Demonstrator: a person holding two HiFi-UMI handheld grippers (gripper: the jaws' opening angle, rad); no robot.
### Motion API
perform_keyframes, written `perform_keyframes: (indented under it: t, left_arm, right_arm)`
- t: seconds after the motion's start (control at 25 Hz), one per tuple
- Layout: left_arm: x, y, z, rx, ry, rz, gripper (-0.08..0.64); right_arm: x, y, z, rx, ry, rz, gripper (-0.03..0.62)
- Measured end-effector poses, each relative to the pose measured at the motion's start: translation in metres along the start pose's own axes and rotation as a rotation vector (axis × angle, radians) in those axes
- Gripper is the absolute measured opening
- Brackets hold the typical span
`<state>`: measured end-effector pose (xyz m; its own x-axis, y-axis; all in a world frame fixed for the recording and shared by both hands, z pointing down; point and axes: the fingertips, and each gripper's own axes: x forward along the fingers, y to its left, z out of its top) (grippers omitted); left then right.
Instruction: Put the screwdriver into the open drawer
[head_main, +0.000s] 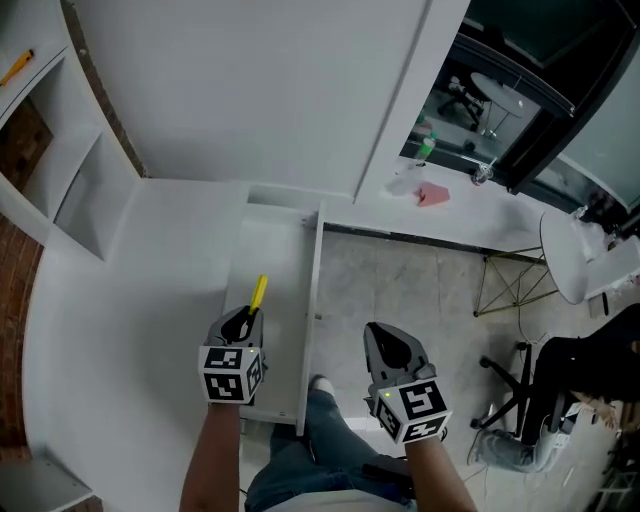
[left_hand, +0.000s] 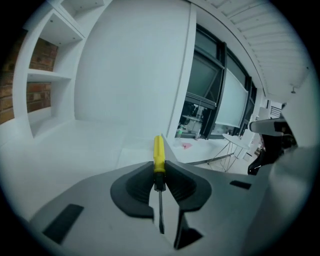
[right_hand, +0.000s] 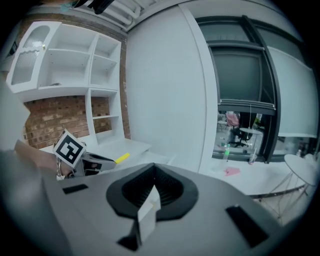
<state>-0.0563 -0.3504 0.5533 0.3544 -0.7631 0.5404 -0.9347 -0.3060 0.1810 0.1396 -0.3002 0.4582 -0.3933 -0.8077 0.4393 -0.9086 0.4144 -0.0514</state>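
The open drawer, the left gripper and the right gripper are viewed steeply from above by the head camera. Each gripper camera is set close behind its own jaws, facing forward; the white wall and windows are shared by them.

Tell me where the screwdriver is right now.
The screwdriver sits lower left in the head view, clamped in the left gripper, its yellow handle sticking out over the open drawer.
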Motion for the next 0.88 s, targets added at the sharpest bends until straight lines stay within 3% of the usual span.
perform_keyframes:
  t: [0.2,0.52,0.88]
  left_arm:
    - [0.046,-0.002,-0.05,-0.008,0.133,-0.013,0.08]
    - [0.094,0.007,-0.123,-0.056,0.322,0.028,0.08]
    - [0.121,0.013,-0.165,-0.044,0.446,0.065,0.08]
  right_arm:
    - [0.016,-0.006,-0.029,0.017,0.067,0.024,0.011]
    - [0.031,-0.011,-0.072,0.025,0.147,0.044,0.011]
    - [0.034,-0.02,-0.085,0.025,0.168,0.02,0.011]
